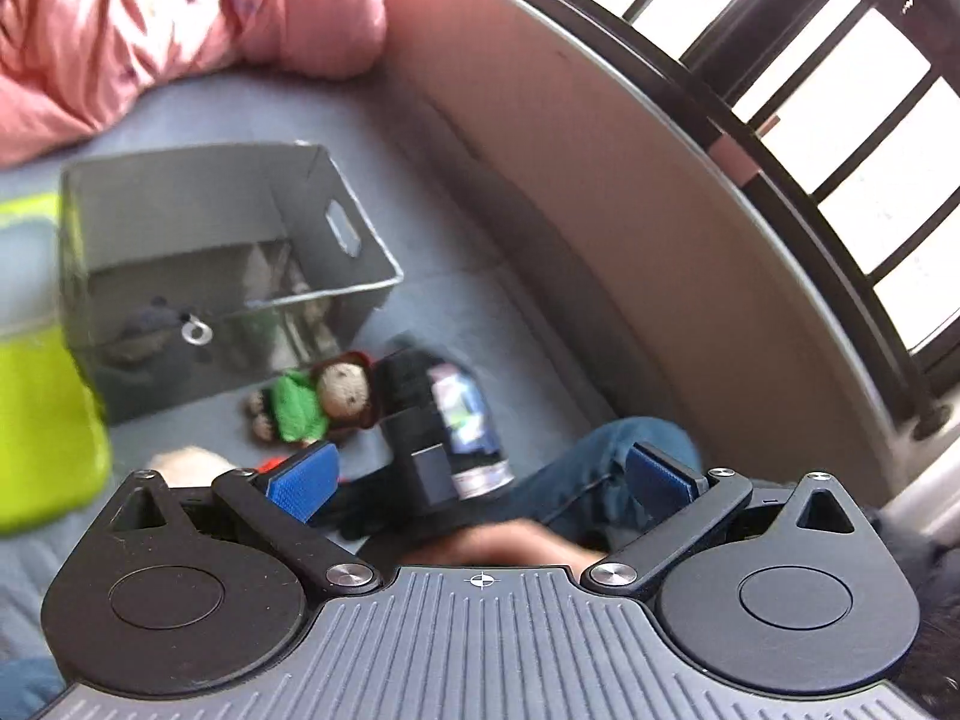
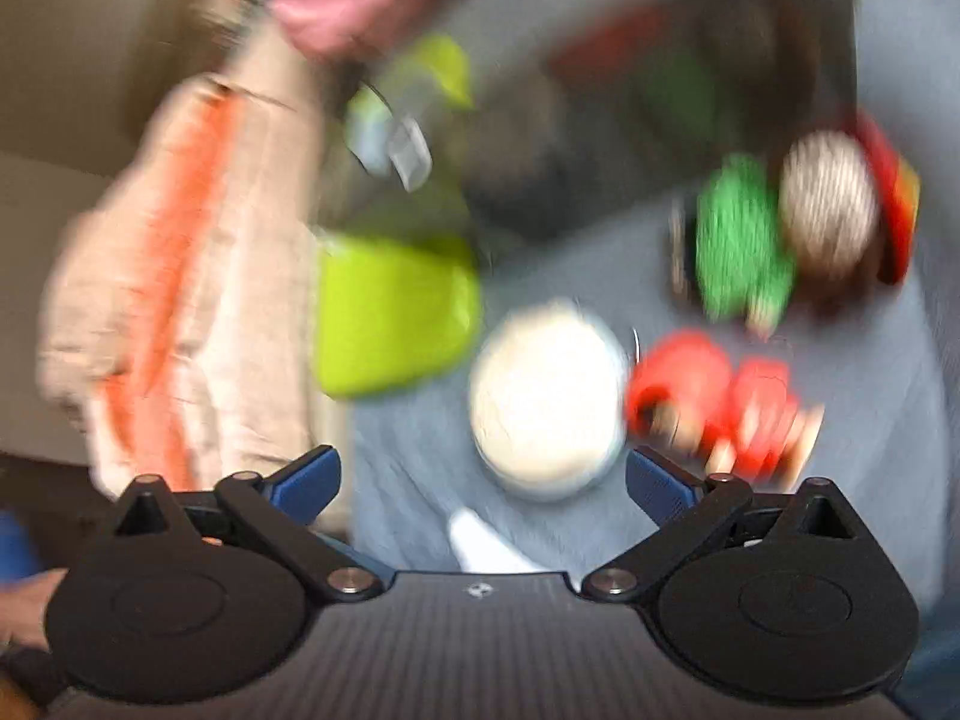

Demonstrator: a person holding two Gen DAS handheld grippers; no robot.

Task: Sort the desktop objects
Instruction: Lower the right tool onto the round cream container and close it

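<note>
A grey storage box [image 1: 240, 276] stands on the blue-grey bed sheet [image 1: 456, 276]. A knitted doll in a green top [image 1: 312, 399] lies in front of it. My left gripper [image 1: 480, 474] is open and empty, above the sheet. In its view the other gripper device [image 1: 426, 438], with a printed label on it, hovers right of the doll. My right gripper [image 2: 483, 480] is open and empty; its view is blurred. A white round lid or jar [image 2: 546, 402] lies just ahead of it, a red toy [image 2: 714, 402] to its right, and the doll [image 2: 780, 228] farther right.
A lime-green container [image 1: 42, 396] sits left of the box, also in the right wrist view [image 2: 390, 312]. A pink quilt [image 1: 180, 18] lies at the back. A padded bed rail [image 1: 630, 192] and window bars run along the right. A beige-orange cloth [image 2: 180, 300] hangs left.
</note>
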